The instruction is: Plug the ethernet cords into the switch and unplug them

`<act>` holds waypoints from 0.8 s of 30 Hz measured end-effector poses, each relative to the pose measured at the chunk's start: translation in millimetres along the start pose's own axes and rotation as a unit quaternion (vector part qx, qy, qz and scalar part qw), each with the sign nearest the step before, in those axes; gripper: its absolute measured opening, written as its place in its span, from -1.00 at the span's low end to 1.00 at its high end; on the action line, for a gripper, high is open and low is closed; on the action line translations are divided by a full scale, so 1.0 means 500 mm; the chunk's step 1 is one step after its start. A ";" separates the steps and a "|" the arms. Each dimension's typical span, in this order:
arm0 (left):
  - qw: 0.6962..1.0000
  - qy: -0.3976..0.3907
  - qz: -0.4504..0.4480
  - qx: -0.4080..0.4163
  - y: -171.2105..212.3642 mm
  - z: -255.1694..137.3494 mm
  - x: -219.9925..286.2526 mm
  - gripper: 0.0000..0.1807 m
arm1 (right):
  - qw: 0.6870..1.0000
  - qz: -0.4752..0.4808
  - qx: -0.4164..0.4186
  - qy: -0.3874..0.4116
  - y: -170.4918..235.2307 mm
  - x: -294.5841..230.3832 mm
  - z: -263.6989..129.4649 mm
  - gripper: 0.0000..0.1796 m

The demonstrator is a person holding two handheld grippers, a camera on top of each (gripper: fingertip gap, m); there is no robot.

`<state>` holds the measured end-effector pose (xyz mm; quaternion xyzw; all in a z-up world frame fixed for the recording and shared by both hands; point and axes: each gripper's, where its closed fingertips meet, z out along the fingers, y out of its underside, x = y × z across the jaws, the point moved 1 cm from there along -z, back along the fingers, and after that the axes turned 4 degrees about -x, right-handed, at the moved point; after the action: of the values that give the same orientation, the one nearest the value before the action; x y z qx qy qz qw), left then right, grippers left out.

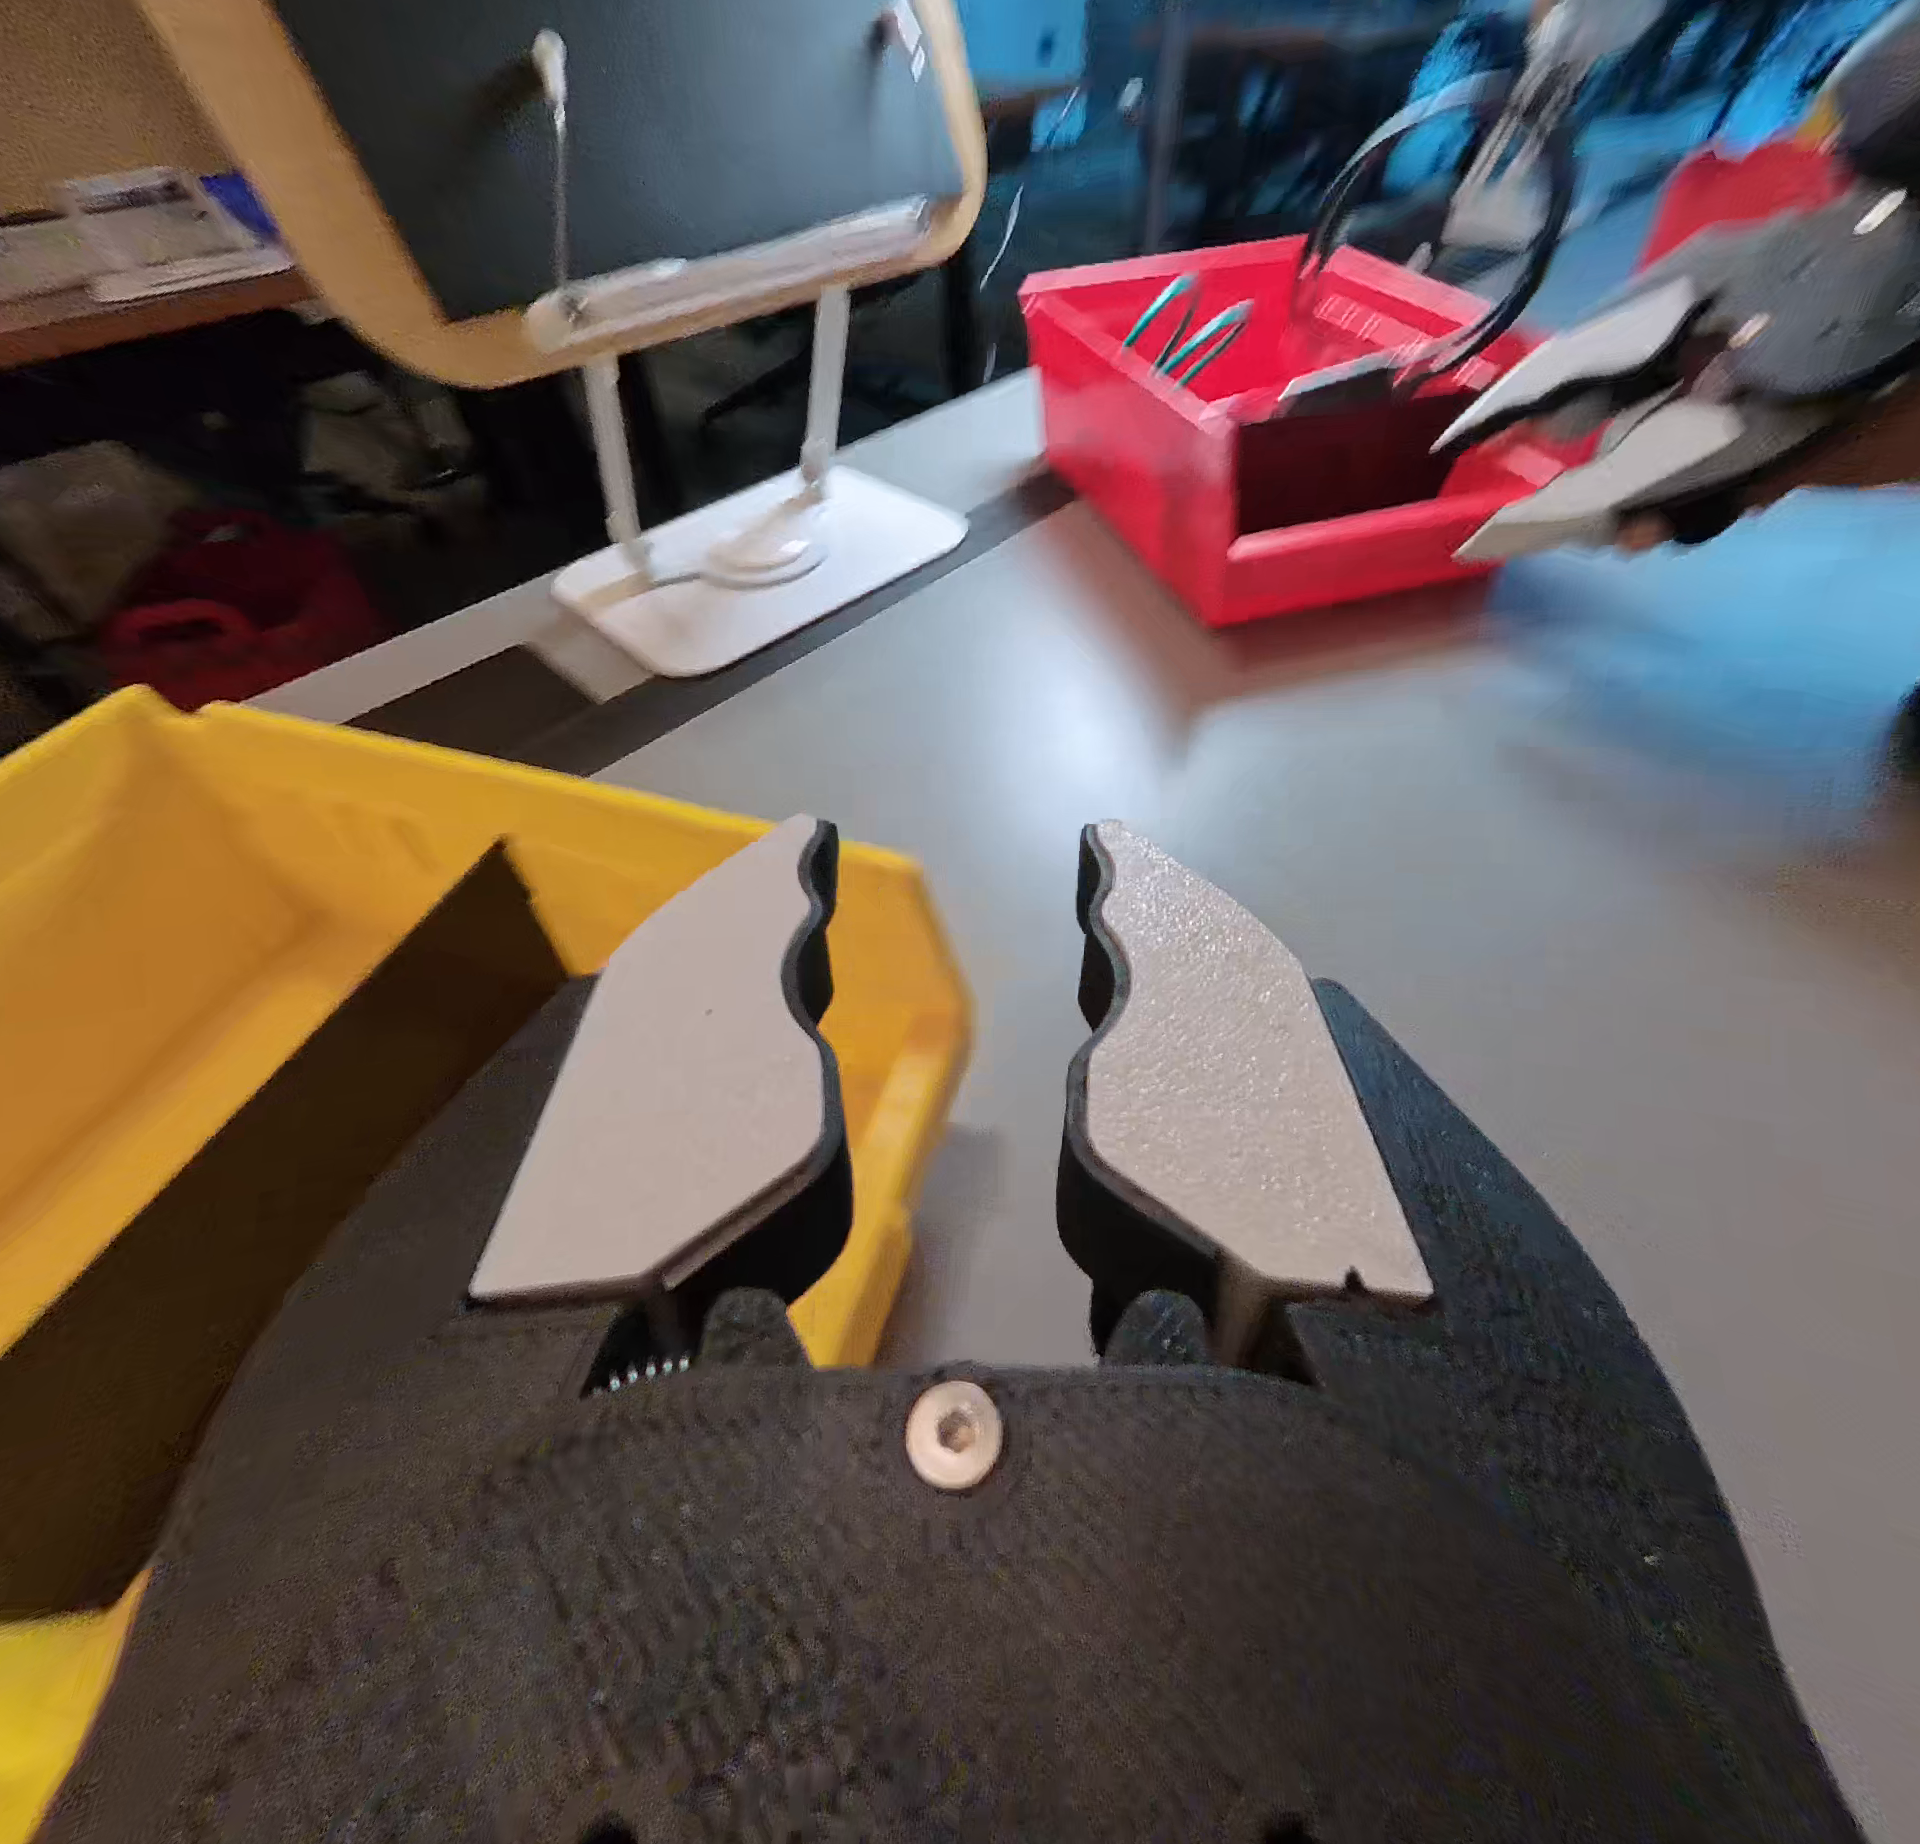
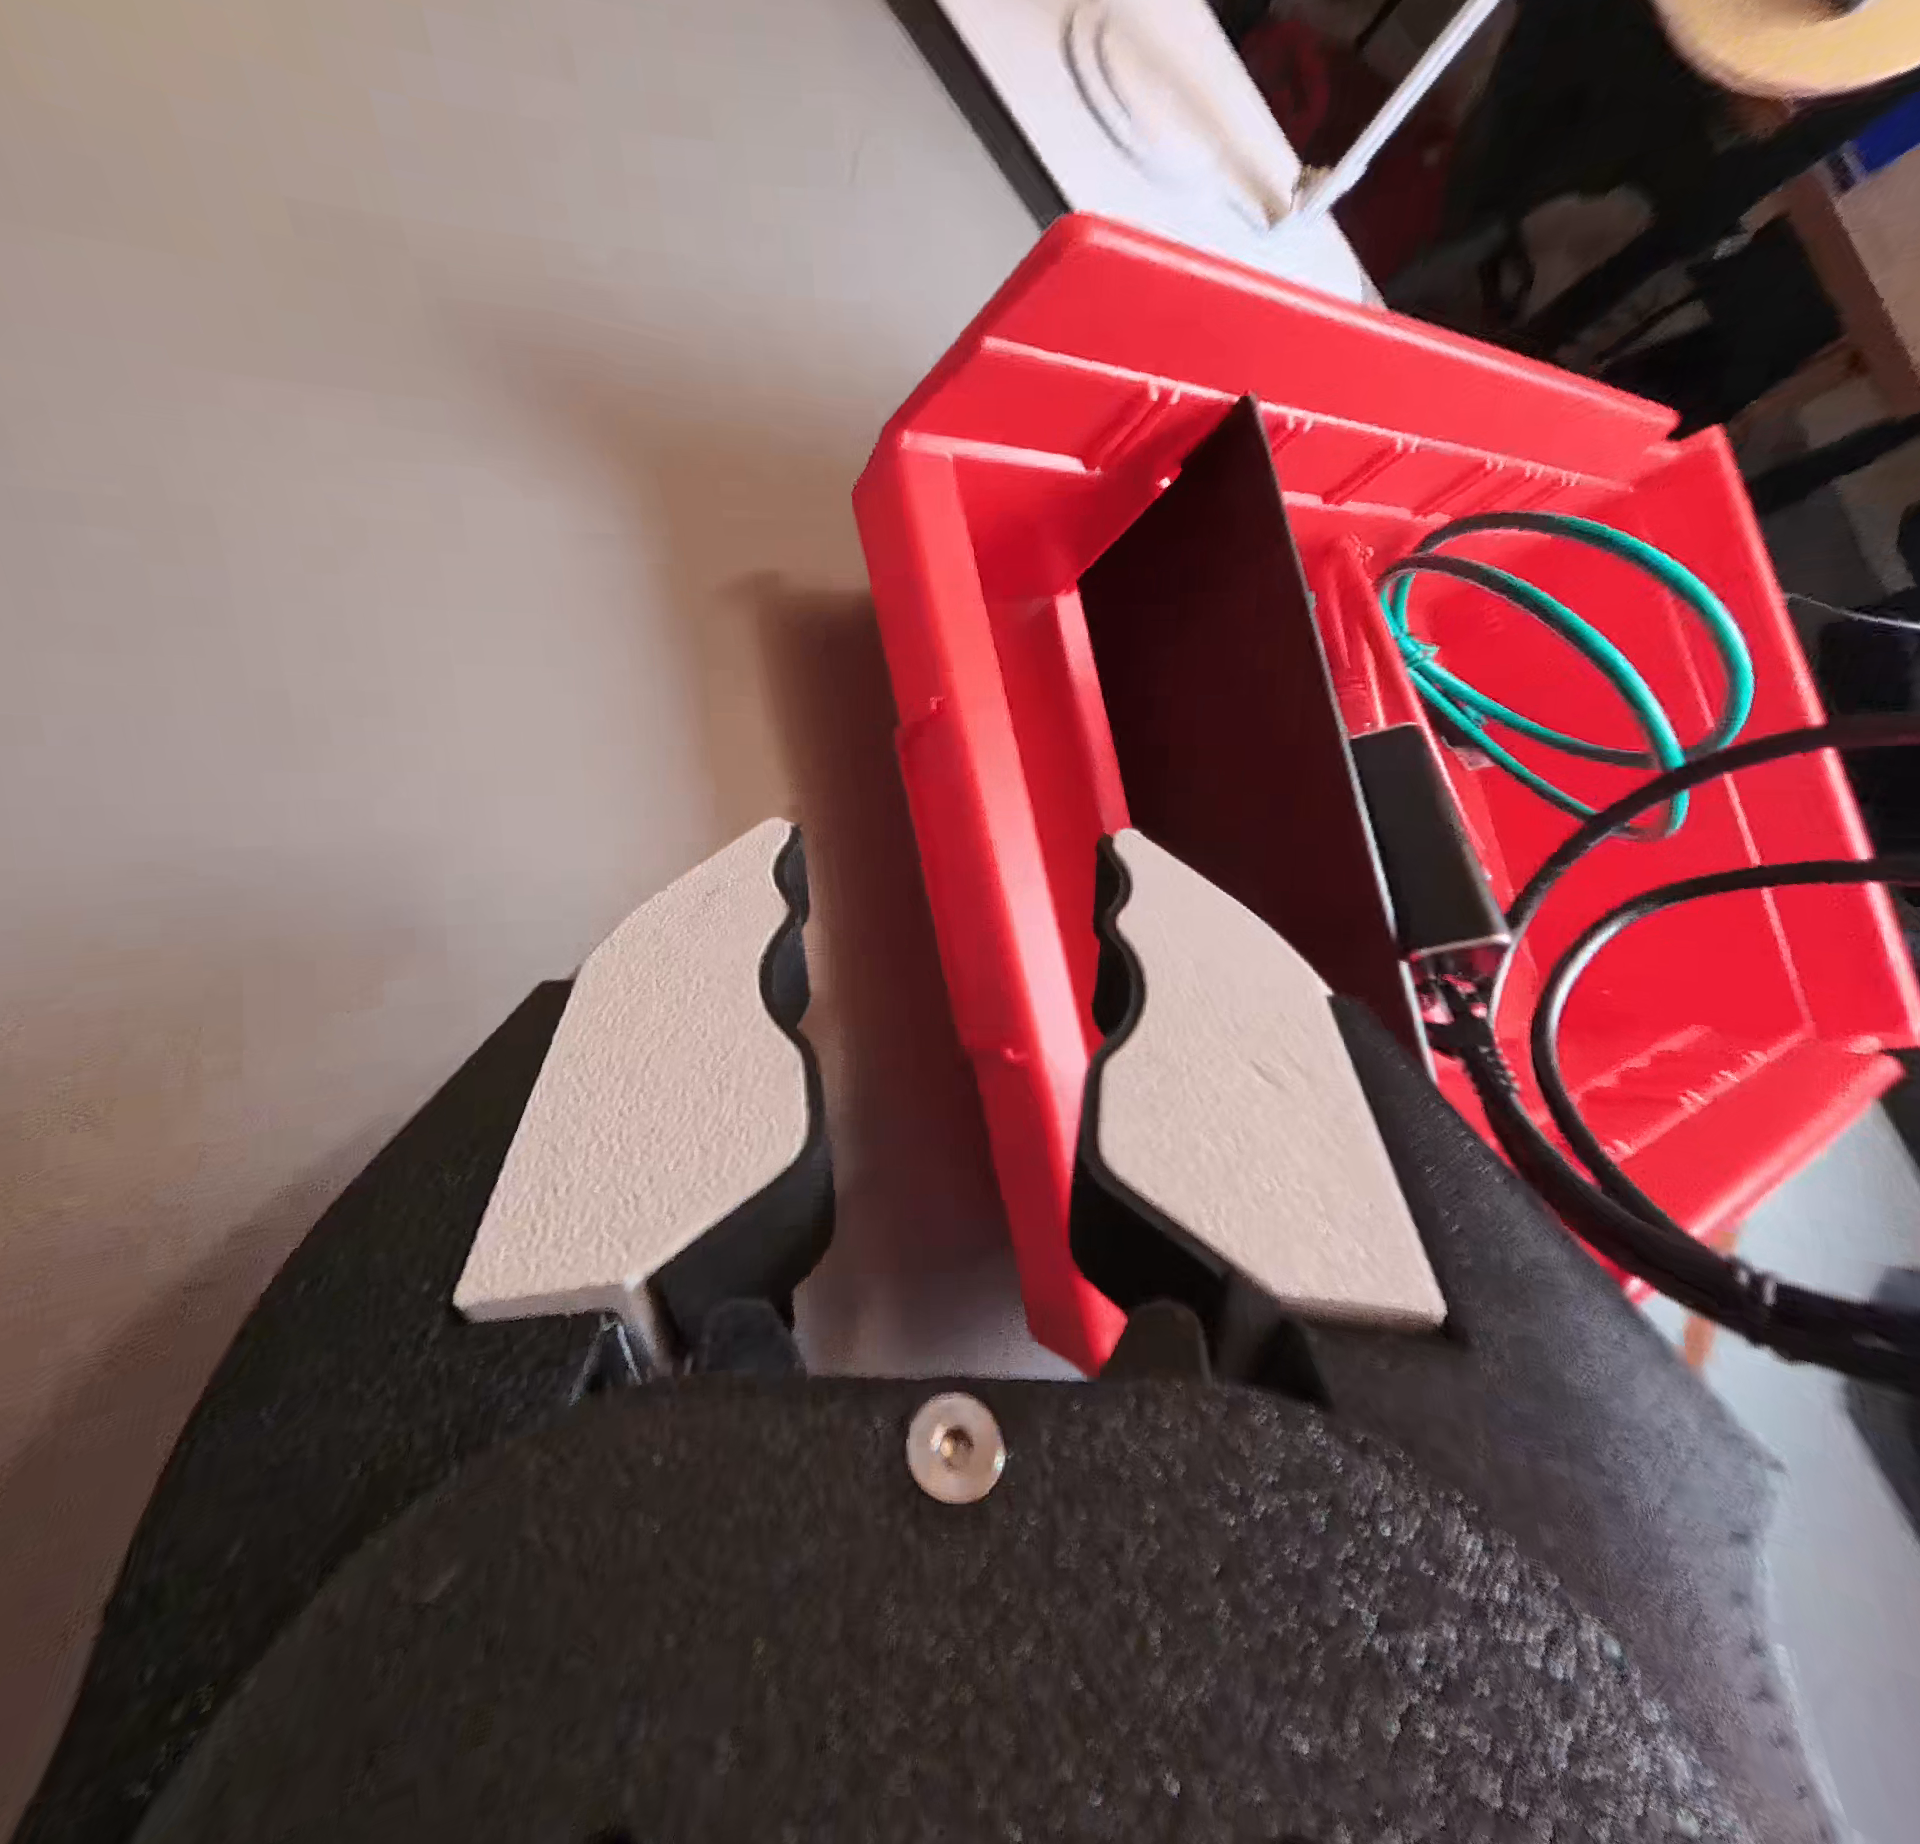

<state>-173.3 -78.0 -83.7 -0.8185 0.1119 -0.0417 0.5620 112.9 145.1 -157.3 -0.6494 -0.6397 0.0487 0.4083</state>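
Coiled green ethernet cords [image 2: 1465,703] lie in a red bin [image 2: 1143,298], beside a small black box [image 2: 1423,838] that leans on the bin's black divider [image 2: 1216,703]; it may be the switch. A black cable [image 2: 1541,1025] runs from its near end out of the bin. My right gripper [image 2: 951,859] is open and empty, over the bin's near left wall. In the left wrist view the red bin [image 1: 1132,464] and green cords [image 1: 1205,340] sit far right, with the right gripper [image 1: 1455,495] open at the bin's front. My left gripper [image 1: 951,859] is open and empty above the grey table [image 1: 1351,859].
A yellow bin [image 1: 312,838] with a black divider [image 1: 312,1119] stands at the left, partly under my left gripper. A monitor [image 1: 623,80] on a white stand [image 1: 769,568] is at the table's back edge. Chairs and clutter lie beyond the table. My hands' fingertips stand some 35 centimetres from each other. From either gripper's tips it is about 40 centimetres to the monitor [image 1: 623,80].
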 end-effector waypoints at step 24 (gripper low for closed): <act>0.910 -0.047 0.246 -0.331 0.262 0.042 -0.057 -0.66 | 0.983 -0.155 -0.097 -0.024 0.111 -0.114 -0.083 -0.63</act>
<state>-214.8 -97.2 -211.6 -0.9051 0.2907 0.1755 0.2561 170.9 84.4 -189.0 -0.5778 -0.7438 -0.0623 0.3303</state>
